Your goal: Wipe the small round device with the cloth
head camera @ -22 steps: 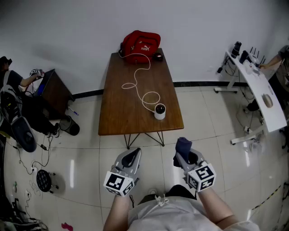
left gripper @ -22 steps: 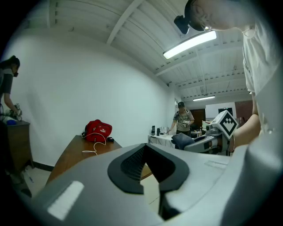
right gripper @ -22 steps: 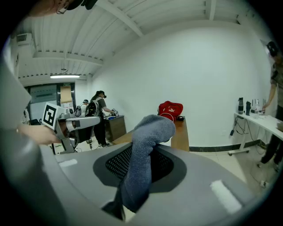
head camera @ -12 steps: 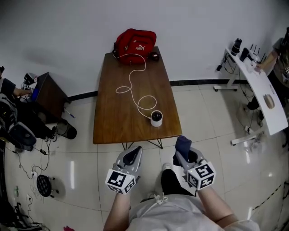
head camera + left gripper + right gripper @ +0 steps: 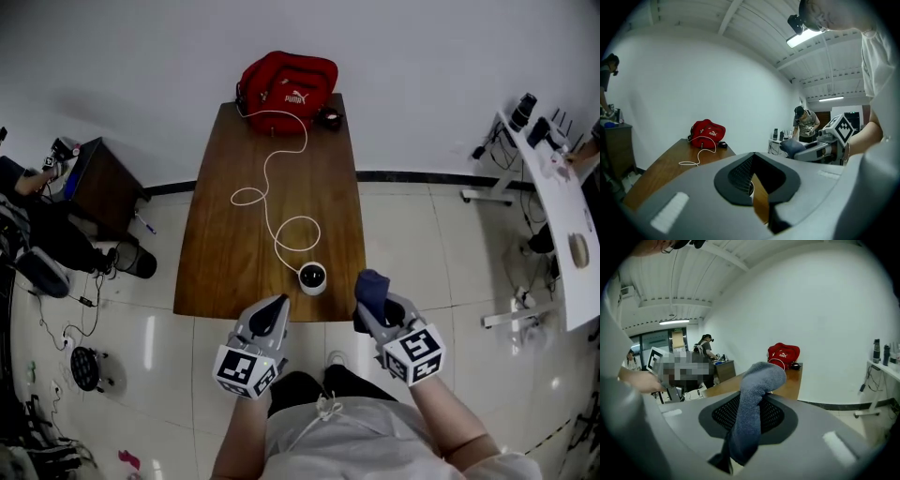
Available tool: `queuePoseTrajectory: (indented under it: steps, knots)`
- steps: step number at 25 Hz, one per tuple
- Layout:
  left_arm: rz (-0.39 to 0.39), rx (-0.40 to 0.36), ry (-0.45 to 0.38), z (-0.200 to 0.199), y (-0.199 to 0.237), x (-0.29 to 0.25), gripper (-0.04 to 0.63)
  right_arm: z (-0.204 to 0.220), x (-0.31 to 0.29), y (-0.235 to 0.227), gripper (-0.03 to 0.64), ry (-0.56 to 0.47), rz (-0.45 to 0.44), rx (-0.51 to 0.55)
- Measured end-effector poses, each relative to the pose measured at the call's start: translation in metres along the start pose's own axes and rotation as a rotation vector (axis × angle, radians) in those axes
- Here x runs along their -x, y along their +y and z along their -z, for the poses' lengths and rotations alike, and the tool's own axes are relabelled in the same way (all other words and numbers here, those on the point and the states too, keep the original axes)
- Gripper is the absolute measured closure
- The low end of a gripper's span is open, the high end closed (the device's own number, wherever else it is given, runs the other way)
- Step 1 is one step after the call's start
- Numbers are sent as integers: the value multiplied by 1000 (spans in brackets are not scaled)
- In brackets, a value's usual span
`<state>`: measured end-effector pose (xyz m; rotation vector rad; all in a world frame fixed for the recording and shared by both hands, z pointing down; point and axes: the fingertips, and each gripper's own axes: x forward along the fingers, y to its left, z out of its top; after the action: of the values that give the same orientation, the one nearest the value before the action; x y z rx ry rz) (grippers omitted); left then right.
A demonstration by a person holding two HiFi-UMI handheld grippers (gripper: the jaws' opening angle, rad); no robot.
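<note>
At lower centre-left of the head view, my left gripper (image 5: 274, 313) has its jaws pressed together on nothing and hangs just off the near edge of the table (image 5: 220, 267). With it closed and empty, nothing is steadying anything. Just to its right, the small round device (image 5: 313, 277) stands close to that near edge. A white cable (image 5: 269, 178) loops from it up the tabletop toward the red bag (image 5: 287, 81) at top centre. My main worry is that the device looks light. A wipe pulled toward me could slide it off the edge, and a sideways stroke could snag the cable loop and tip it. Further right, my right gripper (image 5: 371, 304) is clamped on the cloth (image 5: 371, 284), which stands out of the jaws as a short folded tuft. If I come in too low, the hard jaw tips could strike the device instead of the fabric, and the cloth might work loose under pressure.
</note>
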<state>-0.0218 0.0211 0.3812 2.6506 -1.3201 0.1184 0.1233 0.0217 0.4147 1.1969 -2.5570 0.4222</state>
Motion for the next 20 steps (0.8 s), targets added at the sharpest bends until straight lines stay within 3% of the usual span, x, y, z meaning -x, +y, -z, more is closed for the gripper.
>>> queuePoseTrajectory:
  steps: [8, 20]
  knots:
    - [-22, 58, 104, 38, 16, -40, 589, 38, -53, -11, 511, 158, -125, 0]
    - [53, 99, 232, 90, 38, -114, 589, 98, -121, -8, 511, 333, -224, -54]
